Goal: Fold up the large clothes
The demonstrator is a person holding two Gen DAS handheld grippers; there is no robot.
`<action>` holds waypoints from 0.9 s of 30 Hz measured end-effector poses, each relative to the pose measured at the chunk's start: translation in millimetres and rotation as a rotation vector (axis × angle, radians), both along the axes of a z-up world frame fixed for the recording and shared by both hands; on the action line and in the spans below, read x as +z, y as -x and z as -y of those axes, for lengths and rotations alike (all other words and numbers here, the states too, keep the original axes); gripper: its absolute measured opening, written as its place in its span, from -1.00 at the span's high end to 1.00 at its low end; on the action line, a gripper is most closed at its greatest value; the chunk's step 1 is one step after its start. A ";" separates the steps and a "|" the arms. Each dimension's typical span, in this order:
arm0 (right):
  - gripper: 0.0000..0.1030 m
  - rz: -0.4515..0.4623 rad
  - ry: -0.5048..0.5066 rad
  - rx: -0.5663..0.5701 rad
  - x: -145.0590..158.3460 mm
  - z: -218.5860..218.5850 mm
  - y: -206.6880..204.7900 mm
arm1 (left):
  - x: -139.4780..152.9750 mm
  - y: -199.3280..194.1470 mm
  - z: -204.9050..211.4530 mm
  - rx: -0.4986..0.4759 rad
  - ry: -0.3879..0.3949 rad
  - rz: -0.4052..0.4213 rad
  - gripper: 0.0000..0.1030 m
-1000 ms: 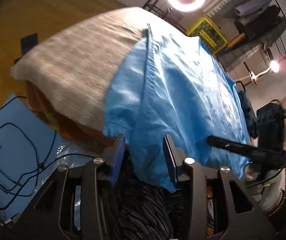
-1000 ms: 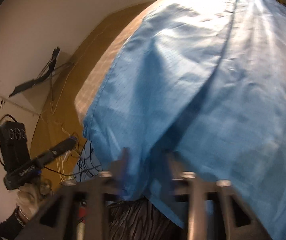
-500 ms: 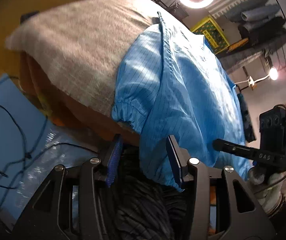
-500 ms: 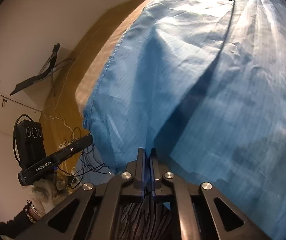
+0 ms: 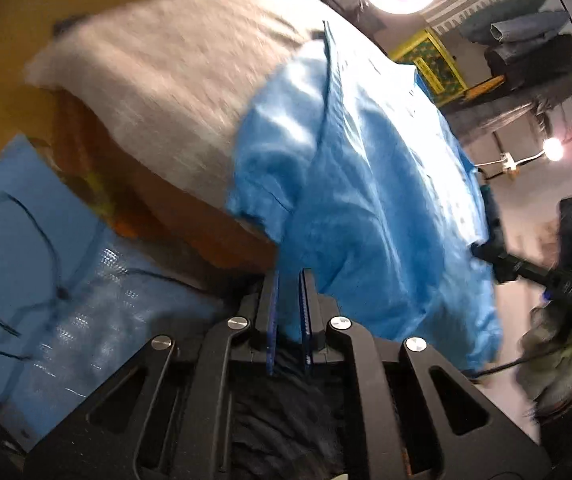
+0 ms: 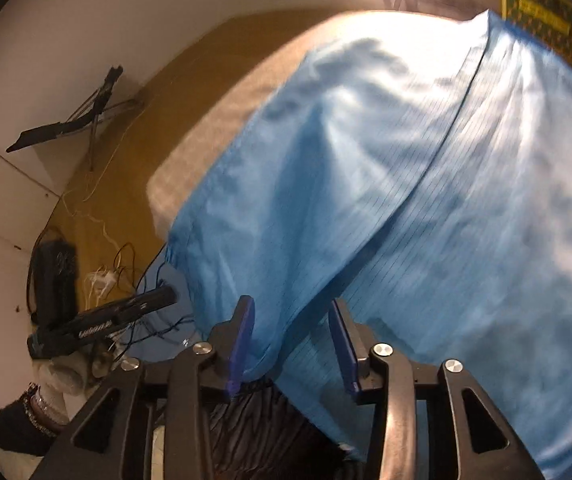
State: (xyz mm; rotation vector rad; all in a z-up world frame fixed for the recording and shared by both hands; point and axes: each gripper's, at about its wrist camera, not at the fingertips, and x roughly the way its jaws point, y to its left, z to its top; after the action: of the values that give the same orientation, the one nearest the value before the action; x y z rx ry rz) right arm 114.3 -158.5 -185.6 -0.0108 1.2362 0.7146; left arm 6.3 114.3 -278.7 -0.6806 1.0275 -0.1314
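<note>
Left wrist view, far left: a blue sheet (image 5: 38, 240) with dark cables (image 5: 26, 248) lies on the floor below the table edge. Next across, a grey-beige blanket (image 5: 158, 92) covers the table, an orange layer showing underneath at its near edge. The blue garment (image 5: 365, 184) lies spread on the blanket, its near hem hanging over the table edge toward the camera. The left gripper (image 5: 289, 300) has its fingers drawn narrow, nearly together, with a fold of the hem running down between them (it looks pinched, though motion blur leaves the contact itself soft). Right wrist view: the garment (image 6: 425, 200) fills most of the picture, a long seam running up it. The right gripper (image 6: 291, 336) has its fingers wide apart, straddling a hanging fold of hem without pressing on it. The left gripper also shows at the left of this view as a dark bar (image 6: 106, 320). Progress, judged: early. The garment is laid out flat but no fold is visible; one side appears gripped, the other not yet. Every fold is left to do.
</note>
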 end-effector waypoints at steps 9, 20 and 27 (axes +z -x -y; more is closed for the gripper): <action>0.10 0.036 -0.034 -0.136 7.6 14.7 -37.5 | 50.3 -30.9 -1.4 -0.096 -0.163 0.141 0.04; 0.08 -0.112 -0.137 -0.276 -40.7 36.2 -92.7 | 36.4 -153.1 -3.3 -0.171 0.001 0.006 0.10; 0.72 -0.218 -0.231 -0.315 -71.9 33.9 -109.0 | 17.0 -166.9 7.1 -0.224 -0.010 -0.050 0.97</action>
State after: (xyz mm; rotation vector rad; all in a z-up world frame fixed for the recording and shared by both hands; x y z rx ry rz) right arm 223.3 -192.4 -257.4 0.4532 1.3174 0.5887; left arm 173.3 107.2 -261.6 -0.5604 1.1500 -0.3047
